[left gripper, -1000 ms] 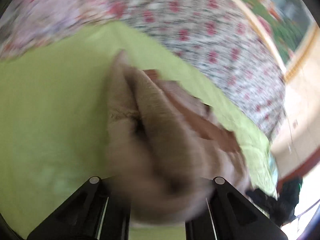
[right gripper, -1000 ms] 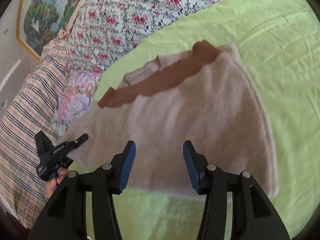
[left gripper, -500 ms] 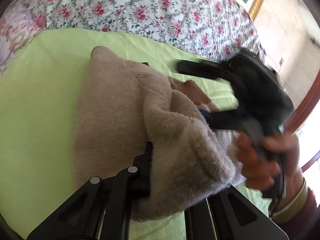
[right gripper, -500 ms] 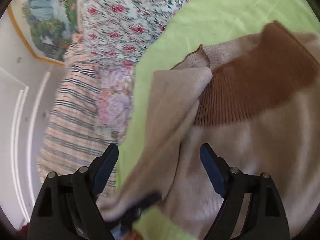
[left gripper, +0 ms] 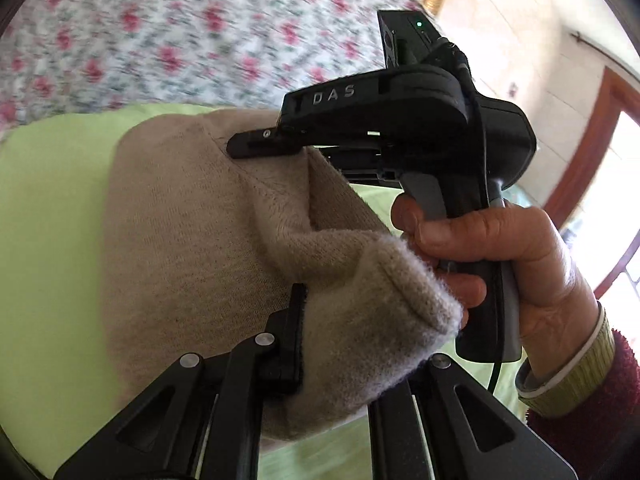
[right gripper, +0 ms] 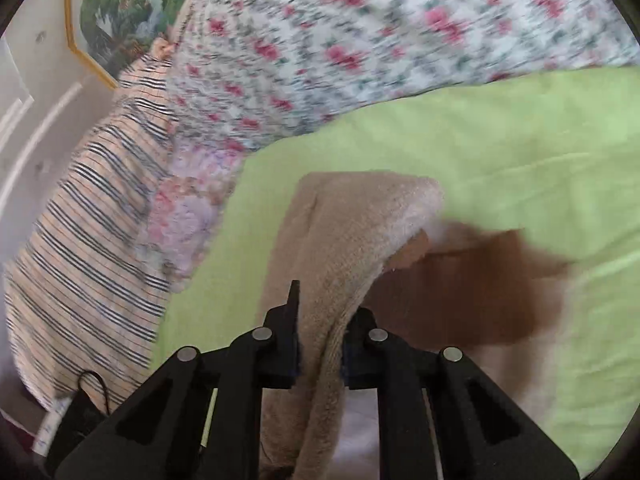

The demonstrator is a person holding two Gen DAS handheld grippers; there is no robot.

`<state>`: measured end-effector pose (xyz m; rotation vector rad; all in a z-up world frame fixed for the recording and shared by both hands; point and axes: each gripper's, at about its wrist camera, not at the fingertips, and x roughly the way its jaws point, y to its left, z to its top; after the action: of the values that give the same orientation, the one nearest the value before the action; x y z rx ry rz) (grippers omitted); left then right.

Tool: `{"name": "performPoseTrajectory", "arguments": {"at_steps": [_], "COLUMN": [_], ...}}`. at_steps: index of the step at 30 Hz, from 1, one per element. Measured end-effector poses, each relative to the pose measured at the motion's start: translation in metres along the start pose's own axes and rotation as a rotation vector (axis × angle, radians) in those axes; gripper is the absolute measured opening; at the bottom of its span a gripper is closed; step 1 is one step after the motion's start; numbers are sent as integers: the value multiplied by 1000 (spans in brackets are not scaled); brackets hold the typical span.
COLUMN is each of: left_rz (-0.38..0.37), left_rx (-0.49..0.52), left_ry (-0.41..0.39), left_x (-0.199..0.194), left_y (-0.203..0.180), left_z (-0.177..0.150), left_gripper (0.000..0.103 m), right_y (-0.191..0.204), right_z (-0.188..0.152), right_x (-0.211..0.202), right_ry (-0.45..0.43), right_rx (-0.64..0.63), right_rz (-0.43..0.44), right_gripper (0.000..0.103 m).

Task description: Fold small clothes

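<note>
A small beige knit sweater with a brown ribbed band lies bunched on a lime green sheet. My left gripper is shut on a thick fold of the sweater at the bottom of the left wrist view. My right gripper is shut on another fold of the sweater, which drapes up and over between its fingers. In the left wrist view the right gripper shows from the side, held by a hand, its tip on the sweater's far edge.
A floral bedspread covers the bed beyond the green sheet. A striped cloth lies at the left. A framed picture hangs on the wall. A wooden door frame stands at the right.
My right gripper went from open above the sweater to shut on a fold of it. Both grippers have come close together, bunching the sweater. My left gripper kept its hold.
</note>
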<state>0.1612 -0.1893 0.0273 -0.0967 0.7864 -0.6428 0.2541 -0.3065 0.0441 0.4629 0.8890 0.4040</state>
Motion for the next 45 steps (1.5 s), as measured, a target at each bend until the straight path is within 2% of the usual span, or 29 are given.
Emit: {"name": "performPoseTrajectory", "arguments": {"at_steps": [2,5,10,13,14,16,17,18,20,22,24,26,29,32,33,36,40,41,42,43,44,45], "left_rz": [-37,-52,-68,-83,-87,-113,-123,-132,-149,-145,-102,-51,-10,-67,-64,-75,-142,-148,-143,-148,-150,-156], "left_rx": [-10,0,22,20,14,4,3,1,-9,-17,-45,-98,-204,-313,-329,-364,-400,-387,-373,-354,-351,-351], "left_ry": [48,107,117,145,158,183,186,185,170,138,105,87,120,165,174,209,225,219,213,207,207,195], "left_x": [23,51,61,64,66,57,47,39,14,-11,-33,-44,-35,-11,-3,20,48,51,53,56,56,53], "left_y": [-9,-20,-23,-19,-18,-13,-13,-10,0,14,36,63,107,143,151,166,171,168,165,162,161,160], "left_z": [-3,-10,-14,-20,-18,-21,-25,-27,-31,-32,-31,-26,-15,-4,-2,3,3,2,2,3,4,6], "left_gripper": [8,8,10,19,25,33,38,42,57,64,84,88,89,89,89,89,90,87,82,64,59,48], "right_y": [-21,-52,-70,-74,-75,-76,-76,-76,-76,-76,-76,-75,-75,-78,-79,-84,-90,-90,-91,-92,-90,-85], "right_z": [-7,-20,-28,-30,-31,-36,-39,-43,-53,-64,-74,-80,-82,-81,-81,-79,-79,-79,-81,-82,-83,-84], "right_x": [-2,-1,-6,-2,-1,-7,-12,-18,-28,-38,-42,-38,-29,-21,-19,-12,-1,2,6,8,8,6], "right_ry": [23,43,9,26,32,20,10,5,-11,-26,-26,-10,8,15,18,34,59,69,83,86,78,70], "right_rx": [11,41,57,42,37,35,42,53,66,96,138,153,164,175,175,184,205,212,231,254,258,248], "right_rz": [-57,-95,-99,-145,-172,-198,-216,-247,-269,-208,-133,-87,-83,-80,-76,-62,-49,-22,8,19,8,0], "right_gripper": [16,16,16,21,29,36,46,63,81,82,84,86,86,86,86,86,82,73,51,46,40,37]}}
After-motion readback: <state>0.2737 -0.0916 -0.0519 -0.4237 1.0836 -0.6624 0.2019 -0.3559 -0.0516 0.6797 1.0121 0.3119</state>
